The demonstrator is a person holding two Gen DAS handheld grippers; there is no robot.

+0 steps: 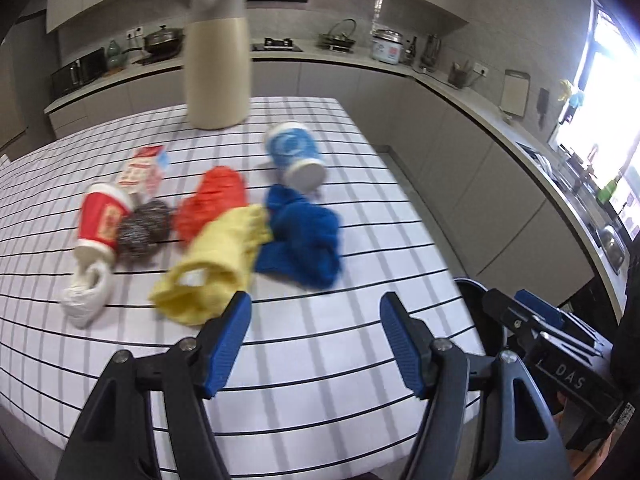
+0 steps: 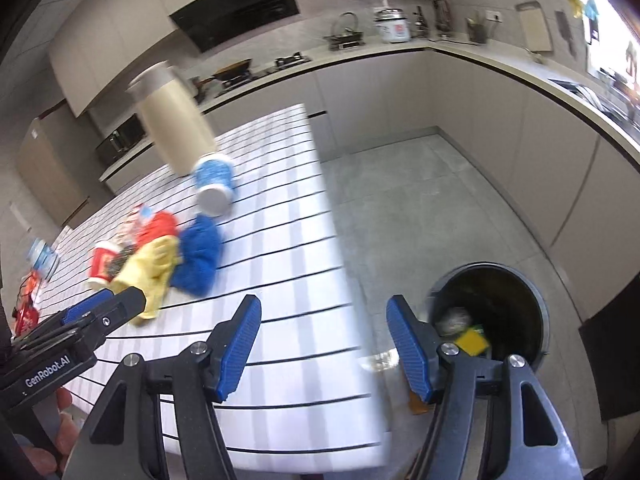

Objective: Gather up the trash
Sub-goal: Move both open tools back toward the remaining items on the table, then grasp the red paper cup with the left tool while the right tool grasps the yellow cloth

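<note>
My left gripper (image 1: 316,312) is open and empty above the near part of the checked table (image 1: 320,360). Just beyond it lie a yellow rubber glove (image 1: 216,268), a blue cloth (image 1: 304,236), a red cloth (image 1: 214,200), a steel scourer (image 1: 142,230), a tipped red paper cup (image 1: 102,220), a crumpled white tissue (image 1: 86,296), a red-and-white carton (image 1: 142,172) and a tipped blue cup (image 1: 296,156). My right gripper (image 2: 322,320) is open and empty over the table's right edge. The black bin (image 2: 496,316) stands on the floor to its right, holding a yellow sponge (image 2: 474,340) and crumpled trash.
A tall beige jug (image 1: 218,60) stands at the table's far side. In the right wrist view, a blue-and-white cup (image 2: 42,258) and a red packet (image 2: 26,314) lie at the table's far left. Kitchen counters run along the back and right walls.
</note>
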